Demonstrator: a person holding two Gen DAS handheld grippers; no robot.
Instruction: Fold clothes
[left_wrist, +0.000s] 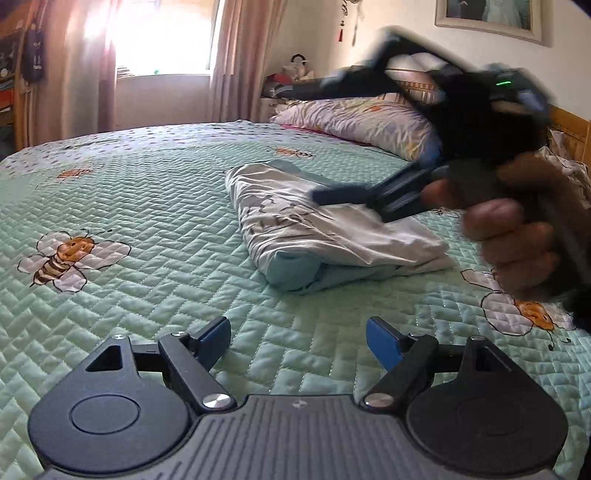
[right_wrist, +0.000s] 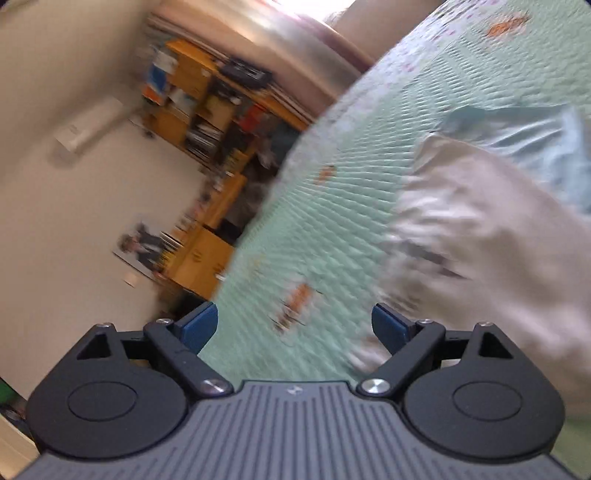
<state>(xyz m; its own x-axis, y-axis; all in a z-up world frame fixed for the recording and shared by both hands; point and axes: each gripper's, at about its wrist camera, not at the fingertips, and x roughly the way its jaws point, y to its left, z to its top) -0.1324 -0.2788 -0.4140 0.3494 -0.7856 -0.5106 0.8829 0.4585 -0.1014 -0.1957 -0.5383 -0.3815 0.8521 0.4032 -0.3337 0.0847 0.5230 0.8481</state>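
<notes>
The folded garment is seen lying on the bed quilt, a white printed layer stacked on a light-blue layer, compact and roughly rectangular. It is judged near finished: no loose sleeves are visible, edges are tucked under, so it was probably placed mid-bed where flat space allows pressing.

Directly over the garment, the right hand-held gripper is held tilted, fingers spread wide apart, nothing gripped; one finger sits just above or touching the white top layer — contact cannot be told, the view being motion-blurred. Such a pose is judged suited to patting or releasing the last fold. In the right wrist view the same gripper is shown released, the garment just beside its right finger, frame rolled and smeared.

Nearer the camera than the garment, the left hand-held gripper is held low over the quilt, jaws apart, empty, well apart from the cloth; probably parked out of the way.

Beyond the garment, a pillow is noted at the headboard side. A bee print is seen left of the garment.
</notes>
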